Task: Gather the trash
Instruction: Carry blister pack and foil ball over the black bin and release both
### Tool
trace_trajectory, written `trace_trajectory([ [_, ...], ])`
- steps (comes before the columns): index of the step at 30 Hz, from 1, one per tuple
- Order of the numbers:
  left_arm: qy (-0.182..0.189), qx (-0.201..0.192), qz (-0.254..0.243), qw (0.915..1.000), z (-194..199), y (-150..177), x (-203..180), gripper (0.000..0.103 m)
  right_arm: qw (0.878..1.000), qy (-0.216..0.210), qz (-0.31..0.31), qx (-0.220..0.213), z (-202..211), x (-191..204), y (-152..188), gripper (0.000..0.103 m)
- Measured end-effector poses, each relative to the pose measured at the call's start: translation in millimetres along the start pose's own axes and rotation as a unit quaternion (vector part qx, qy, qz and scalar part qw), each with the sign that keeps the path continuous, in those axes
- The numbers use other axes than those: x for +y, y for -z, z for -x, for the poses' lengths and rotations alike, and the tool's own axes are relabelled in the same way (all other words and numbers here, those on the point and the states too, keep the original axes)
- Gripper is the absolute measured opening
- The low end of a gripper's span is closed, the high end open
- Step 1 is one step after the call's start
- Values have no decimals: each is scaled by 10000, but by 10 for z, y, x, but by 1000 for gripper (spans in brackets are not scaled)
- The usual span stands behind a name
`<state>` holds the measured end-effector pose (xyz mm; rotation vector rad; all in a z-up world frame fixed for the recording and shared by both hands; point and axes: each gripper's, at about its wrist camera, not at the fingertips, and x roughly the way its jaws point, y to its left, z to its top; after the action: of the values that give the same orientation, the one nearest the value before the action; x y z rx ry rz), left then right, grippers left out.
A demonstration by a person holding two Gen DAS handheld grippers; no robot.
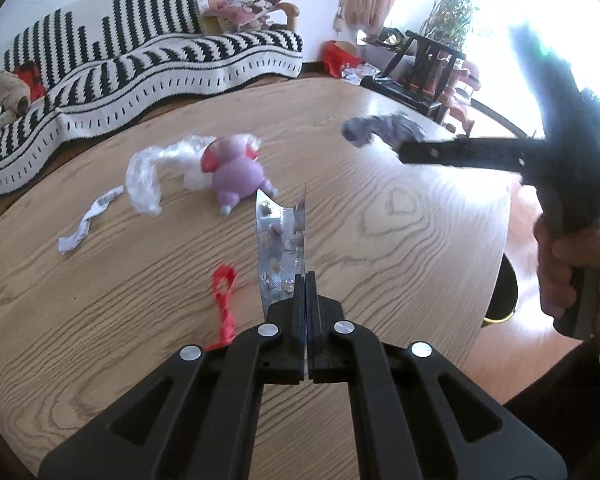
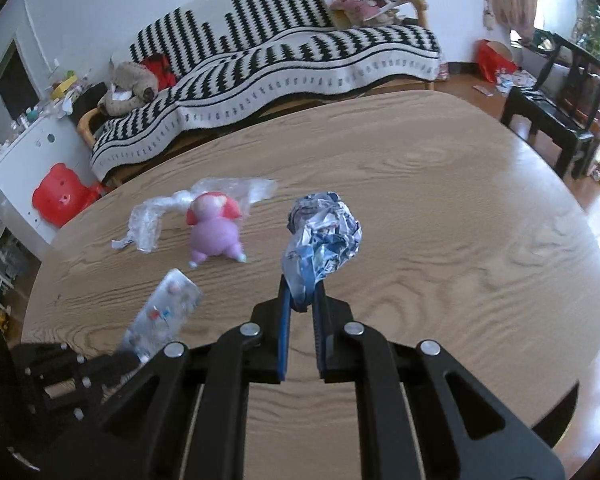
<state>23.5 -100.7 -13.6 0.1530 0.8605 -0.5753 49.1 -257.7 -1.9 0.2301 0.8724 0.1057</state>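
My left gripper [image 1: 306, 280] is shut on a silver pill blister pack [image 1: 280, 240], held above the round wooden table [image 1: 400, 280]; the pack also shows in the right wrist view [image 2: 162, 312]. My right gripper [image 2: 303, 292] is shut on a crumpled blue-and-white wrapper [image 2: 324, 236], held above the table; it shows blurred in the left wrist view [image 1: 380, 128]. On the table lie clear crumpled plastic [image 1: 148, 176], a white paper strip [image 1: 88, 220] and a red plastic scrap [image 1: 225, 304].
A purple toy pig [image 1: 236, 176] stands on the table beside the clear plastic [image 2: 148, 220]. A striped sofa [image 2: 280, 64] is behind the table. A black side table [image 2: 556, 116] stands at the right. A red stool [image 2: 60, 196] is at the left.
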Motion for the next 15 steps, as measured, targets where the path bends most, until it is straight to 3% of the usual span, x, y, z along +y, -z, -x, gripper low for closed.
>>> trace_trajectory([
  [7, 106, -109, -59, 9999, -115, -174, -437, 0, 9990, 243, -309, -205, 512, -582, 225, 11],
  [15, 699, -161, -452, 9964, -307, -425, -1359, 0, 9927, 705, -887, -424, 1153, -1530, 643, 11],
])
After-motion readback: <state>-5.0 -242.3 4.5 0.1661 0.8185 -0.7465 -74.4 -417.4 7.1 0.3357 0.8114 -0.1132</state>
